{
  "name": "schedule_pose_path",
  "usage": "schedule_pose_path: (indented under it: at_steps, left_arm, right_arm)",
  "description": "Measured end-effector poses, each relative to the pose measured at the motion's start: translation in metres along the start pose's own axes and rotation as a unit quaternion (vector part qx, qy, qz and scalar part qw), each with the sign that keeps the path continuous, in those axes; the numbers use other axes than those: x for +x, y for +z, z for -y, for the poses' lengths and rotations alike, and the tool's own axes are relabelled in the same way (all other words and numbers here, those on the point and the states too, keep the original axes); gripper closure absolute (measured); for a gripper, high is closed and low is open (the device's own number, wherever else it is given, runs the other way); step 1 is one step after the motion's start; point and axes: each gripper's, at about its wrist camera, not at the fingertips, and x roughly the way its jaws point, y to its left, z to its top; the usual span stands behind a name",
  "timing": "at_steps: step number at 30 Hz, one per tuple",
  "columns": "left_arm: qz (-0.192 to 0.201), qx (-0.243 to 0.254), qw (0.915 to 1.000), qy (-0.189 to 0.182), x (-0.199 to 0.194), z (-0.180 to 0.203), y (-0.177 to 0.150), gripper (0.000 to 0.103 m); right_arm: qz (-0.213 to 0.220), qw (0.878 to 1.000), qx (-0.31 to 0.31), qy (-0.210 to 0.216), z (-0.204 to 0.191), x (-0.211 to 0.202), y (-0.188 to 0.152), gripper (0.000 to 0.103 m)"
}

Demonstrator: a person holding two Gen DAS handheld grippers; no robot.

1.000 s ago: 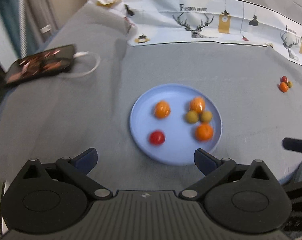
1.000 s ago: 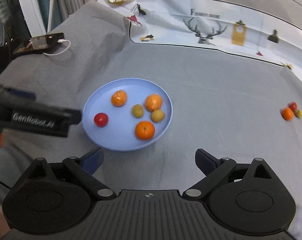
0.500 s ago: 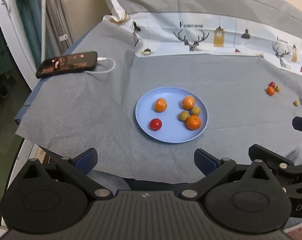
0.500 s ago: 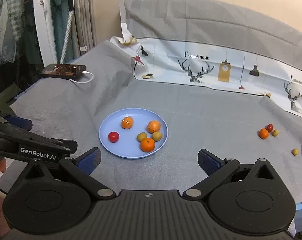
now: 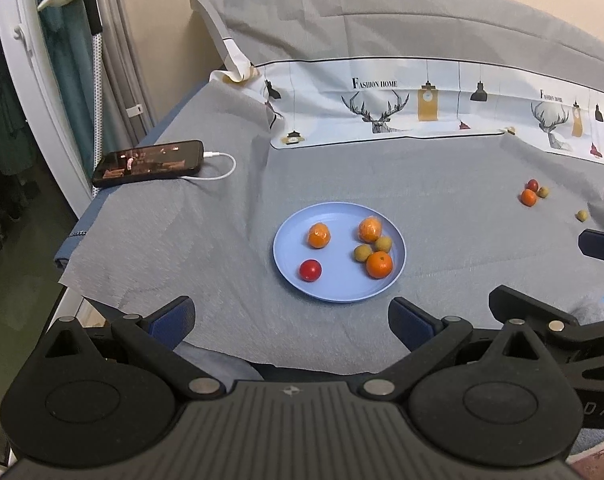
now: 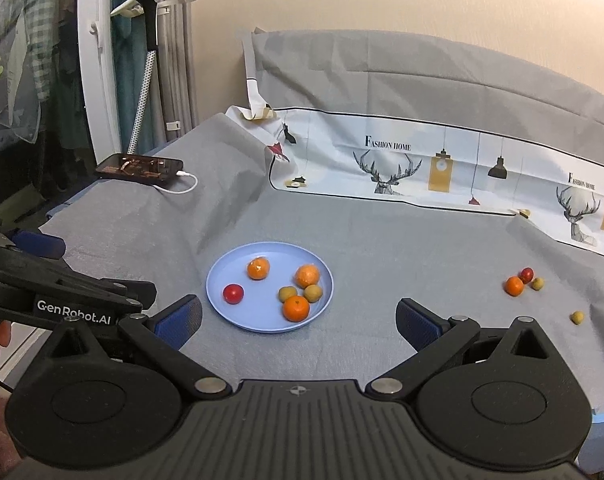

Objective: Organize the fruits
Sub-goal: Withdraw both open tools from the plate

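Observation:
A blue plate (image 5: 290, 256) (image 6: 222, 280) sits on the grey cloth and holds three oranges, two small green-yellow fruits and a red tomato (image 5: 310, 270) (image 6: 233, 293). Loose fruits lie far right: an orange (image 5: 528, 197) (image 6: 513, 286), a red tomato (image 6: 527, 275), and two small green fruits (image 6: 577, 317). My left gripper (image 5: 290, 318) is open and empty, held back near the cloth's front edge. My right gripper (image 6: 298, 322) is open and empty, also held back from the plate.
A phone (image 5: 149, 163) (image 6: 139, 168) with a white cable lies at the far left of the cloth. A printed white sheet (image 5: 422, 112) runs along the back. The table's left edge drops off beside the phone. A garment steamer (image 6: 148, 60) stands left.
Both grippers have pulled back and up from the plate, so the plate looks smaller and farther. Both stay open and empty. The fruits have not moved.

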Motion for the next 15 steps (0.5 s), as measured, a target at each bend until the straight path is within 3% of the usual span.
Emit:
schedule_pose_path:
  at_steps: [15]
  left_arm:
    - [-0.002,0.000,1.0000,0.004,0.0030,-0.0041,0.0002,0.000]
  right_arm:
    - [-0.007,1.000,-0.008,-0.003,-0.0057,0.0043,0.0007,0.001]
